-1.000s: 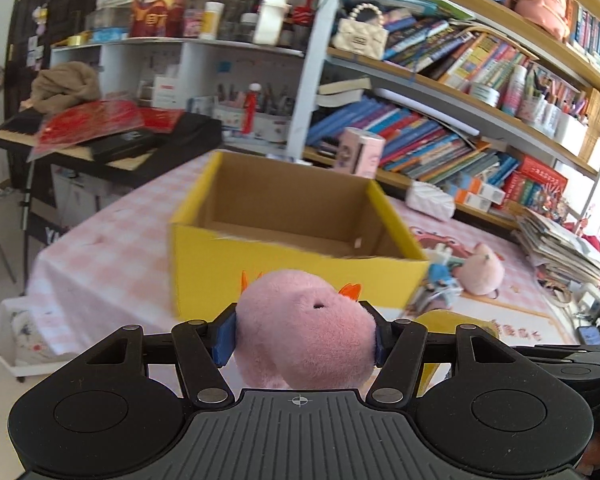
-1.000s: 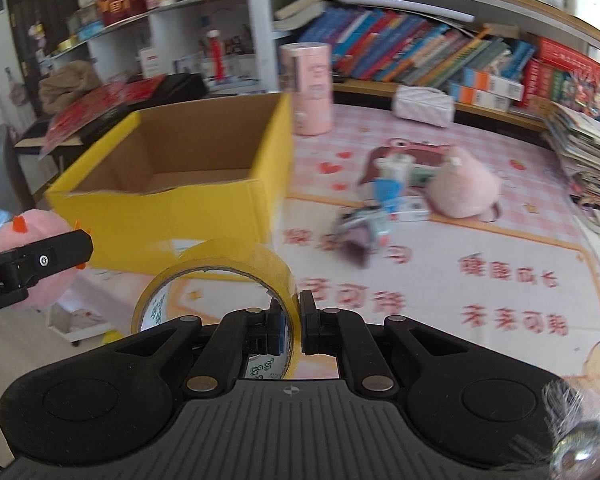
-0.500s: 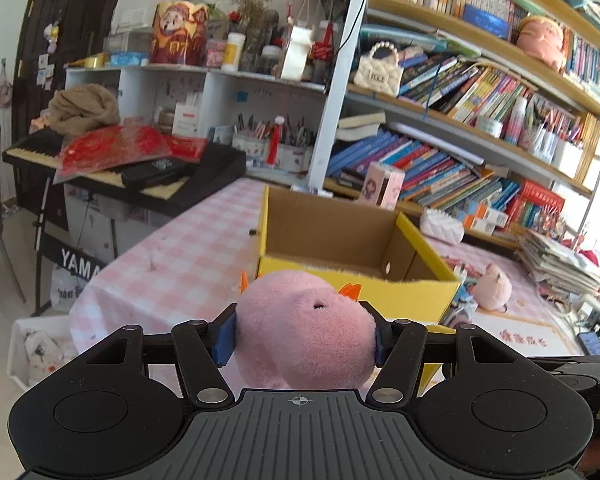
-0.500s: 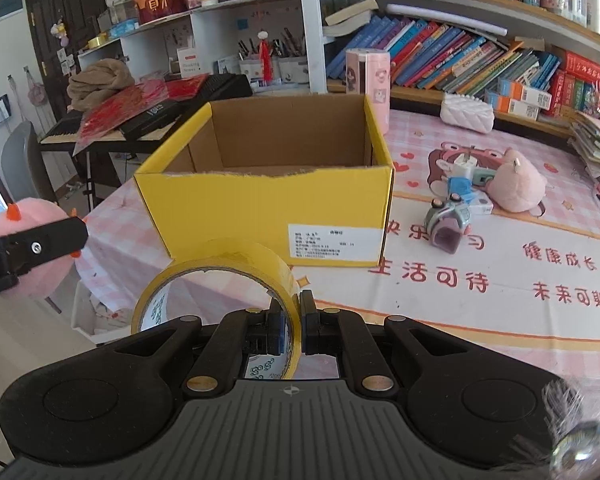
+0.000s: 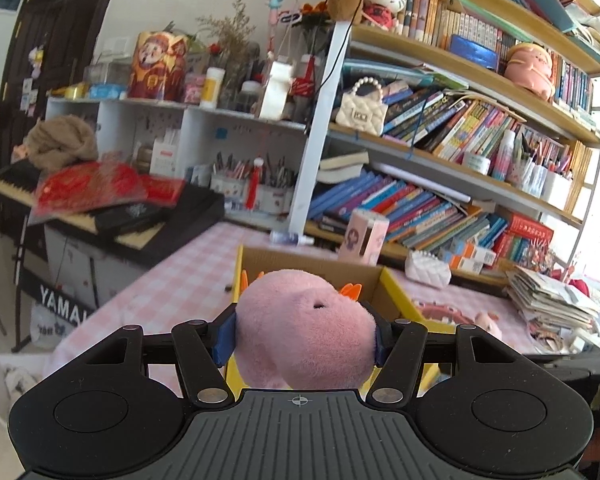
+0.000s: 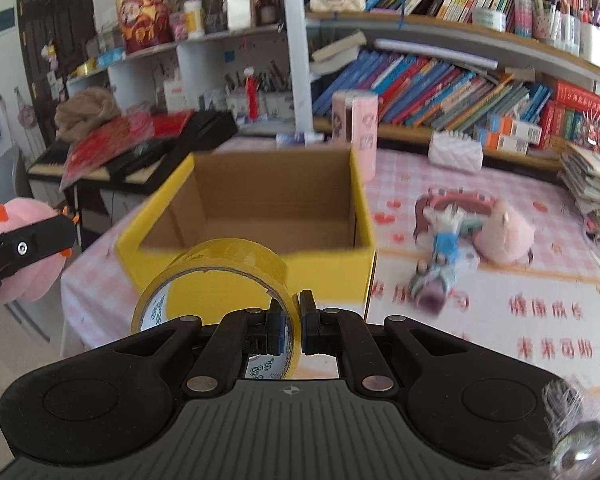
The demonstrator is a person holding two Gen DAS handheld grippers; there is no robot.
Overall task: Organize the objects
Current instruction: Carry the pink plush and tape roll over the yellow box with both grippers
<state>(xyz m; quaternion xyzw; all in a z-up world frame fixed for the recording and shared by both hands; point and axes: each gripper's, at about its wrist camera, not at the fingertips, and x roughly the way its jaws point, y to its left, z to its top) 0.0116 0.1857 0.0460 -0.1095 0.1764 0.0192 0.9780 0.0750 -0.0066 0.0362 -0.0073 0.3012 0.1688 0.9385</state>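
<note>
Left wrist view: left gripper [image 5: 305,334] clamps the pink plush toy [image 5: 305,328] – held before the yellow cardboard box [image 5: 396,292].
Right gripper [image 6: 293,325]: pinches the yellow tape roll [image 6: 216,276] by its wall, before the box.
Risk: the thin grip could let the roll swing and clip the box rim.

Cardboard box [image 6: 260,216] on table [image 6: 500,280], near left edge. Plush toy [image 6: 504,236] and toy car [image 6: 440,272] right of box. Tissue tube [image 6: 356,132] behind box. Bookshelf [image 6: 440,80] at far side. Keyboard [image 6: 140,152] far left.
</note>
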